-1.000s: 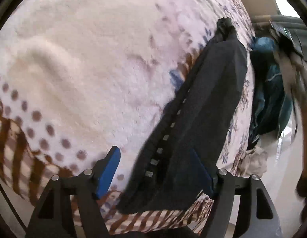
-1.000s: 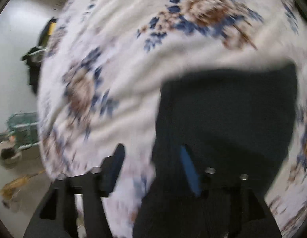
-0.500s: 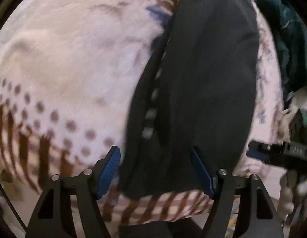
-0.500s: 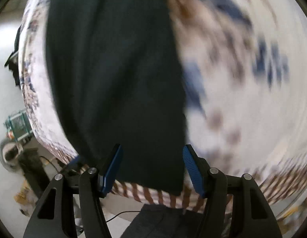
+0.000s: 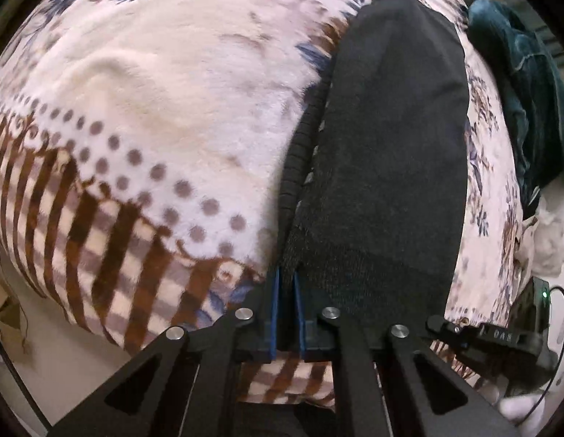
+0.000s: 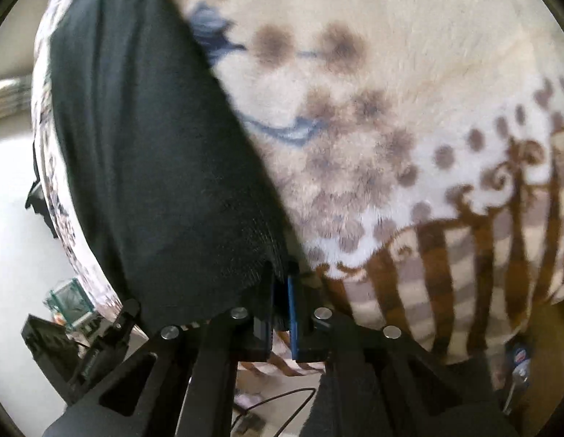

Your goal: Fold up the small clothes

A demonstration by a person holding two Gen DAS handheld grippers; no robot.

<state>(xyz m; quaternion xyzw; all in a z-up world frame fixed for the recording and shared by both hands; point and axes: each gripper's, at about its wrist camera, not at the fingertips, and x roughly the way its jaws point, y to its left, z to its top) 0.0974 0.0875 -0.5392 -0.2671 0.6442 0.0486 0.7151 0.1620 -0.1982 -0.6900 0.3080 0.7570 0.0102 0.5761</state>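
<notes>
So here's where I'm at: the dark garment [image 5: 387, 153] is lying flat and long on the fuzzy patterned blanket [image 5: 165, 109], near the blanket's striped edge. My left tool [image 5: 285, 284] has just been closing and now its blue pads are pinched together on the near left corner of the garment, right where the ribbed hem bunches up. In the left wrist view the rest of the cloth stretches away up and to the right of the tool.

The right tool [image 6: 282, 291] has likewise just been closing, and it's clamped on the other near corner of the garment (the right wrist view is a bit blurry, but fabric clearly sits between the pads). From that camera the garment runs up and to the left.

A teal bundle of clothes [image 5: 529, 83] sits past the blanket's far side, well apart from the garment.
</notes>
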